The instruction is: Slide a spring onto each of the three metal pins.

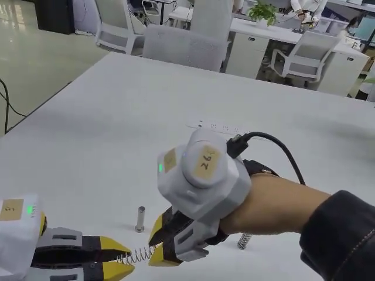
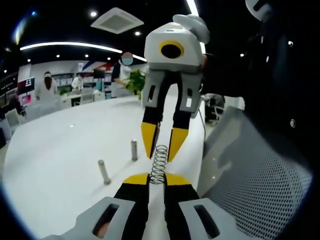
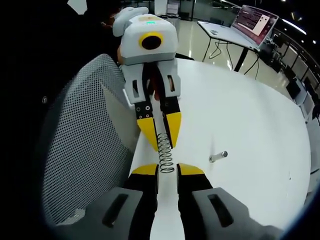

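Holding the spring (image 2: 159,162), left gripper (image 2: 157,179) faces two pins (image 2: 134,150).

The white table (image 1: 117,117) carries little: one short metal pin (image 1: 140,218) stands upright on it. Well beyond the pin, toward the table's far side, a white power strip (image 1: 218,126) lies flat. Right of the pin stands a standing spring (image 1: 245,240) — partly hidden.

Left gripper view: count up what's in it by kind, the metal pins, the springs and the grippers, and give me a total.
metal pins: 2
spring: 1
grippers, left gripper and right gripper: 2
Total: 5
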Action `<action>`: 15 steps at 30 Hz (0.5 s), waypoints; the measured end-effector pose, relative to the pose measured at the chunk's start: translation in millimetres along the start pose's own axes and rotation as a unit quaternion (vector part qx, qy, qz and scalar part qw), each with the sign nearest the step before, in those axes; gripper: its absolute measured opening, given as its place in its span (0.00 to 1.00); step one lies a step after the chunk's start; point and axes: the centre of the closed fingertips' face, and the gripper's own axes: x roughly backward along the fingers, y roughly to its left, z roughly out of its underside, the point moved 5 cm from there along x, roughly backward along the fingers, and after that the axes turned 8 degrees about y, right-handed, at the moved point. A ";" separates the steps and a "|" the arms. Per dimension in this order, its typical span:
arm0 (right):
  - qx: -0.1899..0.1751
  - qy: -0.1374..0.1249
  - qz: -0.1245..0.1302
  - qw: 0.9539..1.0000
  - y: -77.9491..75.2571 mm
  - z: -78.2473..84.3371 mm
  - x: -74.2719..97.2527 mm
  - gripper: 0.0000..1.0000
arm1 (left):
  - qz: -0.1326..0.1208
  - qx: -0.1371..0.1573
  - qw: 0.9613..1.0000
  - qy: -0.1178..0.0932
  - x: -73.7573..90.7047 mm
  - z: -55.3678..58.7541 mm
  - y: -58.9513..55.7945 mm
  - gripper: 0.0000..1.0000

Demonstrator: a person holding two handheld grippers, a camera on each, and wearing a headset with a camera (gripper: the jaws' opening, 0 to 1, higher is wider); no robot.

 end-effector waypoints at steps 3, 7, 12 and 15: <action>0.000 0.003 -0.001 1.000 0.2 1.3 -2.2 0.11 | 0.002 -0.001 1.000 -0.007 0.3 -3.7 -0.5 0.03; 0.000 0.005 -0.002 1.000 0.6 1.8 -2.7 0.09 | 0.003 -0.003 1.000 -0.011 0.1 -6.0 -0.5 0.03; 0.004 0.000 0.001 1.000 0.2 -1.0 -1.0 0.09 | 0.003 0.001 1.000 -0.011 -0.6 -3.8 0.2 0.03; 0.010 -0.005 0.006 1.000 1.1 -5.4 1.5 0.08 | 0.003 0.002 1.000 -0.009 -1.0 -1.8 0.6 0.03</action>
